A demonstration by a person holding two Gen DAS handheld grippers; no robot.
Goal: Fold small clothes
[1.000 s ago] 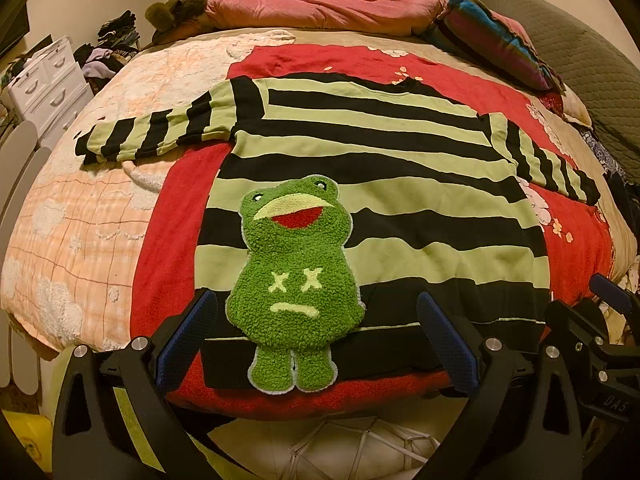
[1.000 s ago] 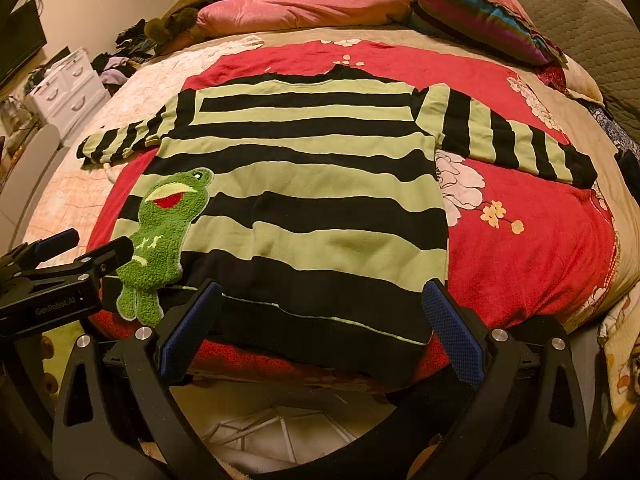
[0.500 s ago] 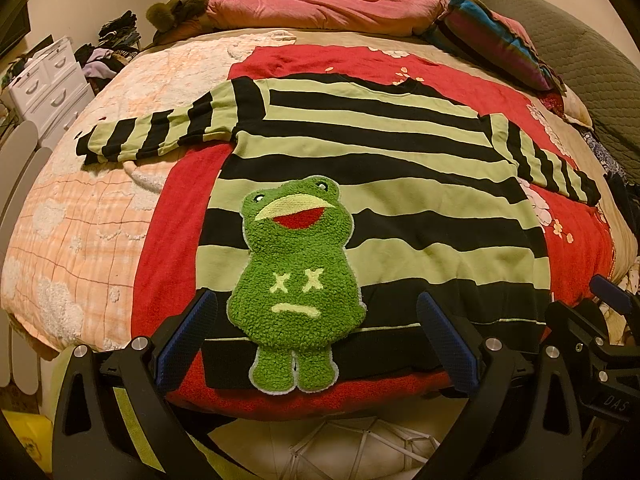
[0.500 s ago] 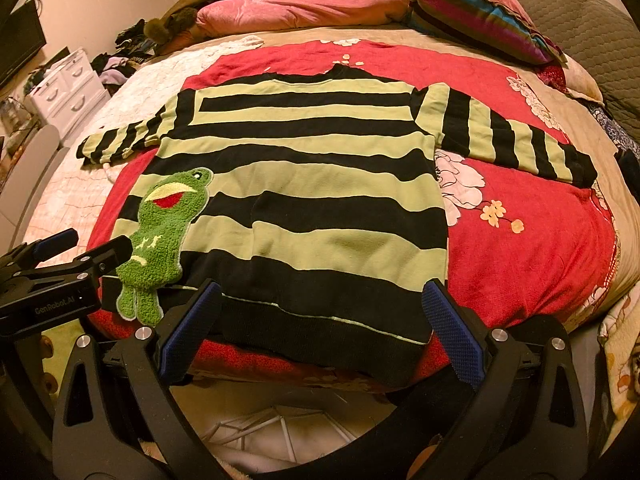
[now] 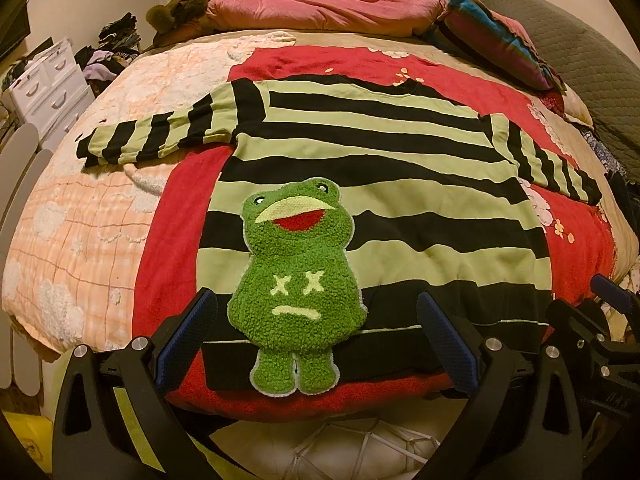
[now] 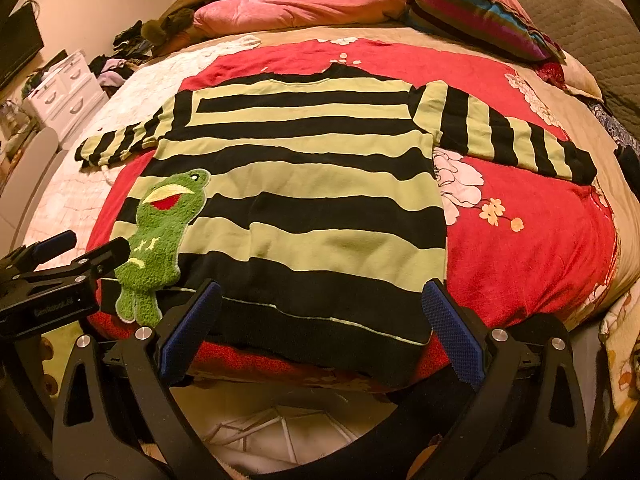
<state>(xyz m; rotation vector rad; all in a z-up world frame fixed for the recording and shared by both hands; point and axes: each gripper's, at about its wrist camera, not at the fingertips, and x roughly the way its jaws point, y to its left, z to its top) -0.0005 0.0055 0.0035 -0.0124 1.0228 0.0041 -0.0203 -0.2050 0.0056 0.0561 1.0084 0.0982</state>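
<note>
One striped sweater point(image 5: 384, 184) lies flat on the bed's red blanket point(image 5: 172, 232), both sleeves spread, one frog patch point(image 5: 296, 280) near its hem. Two grippers, left gripper point(image 5: 316, 336) and right gripper point(image 6: 316, 320), hover at the near edge, jaws apart, holding nothing.

Black fingers point(image 5: 496, 360), blue textured pads point(image 6: 452, 336), silver screws point(image 5: 141, 343)
</note>
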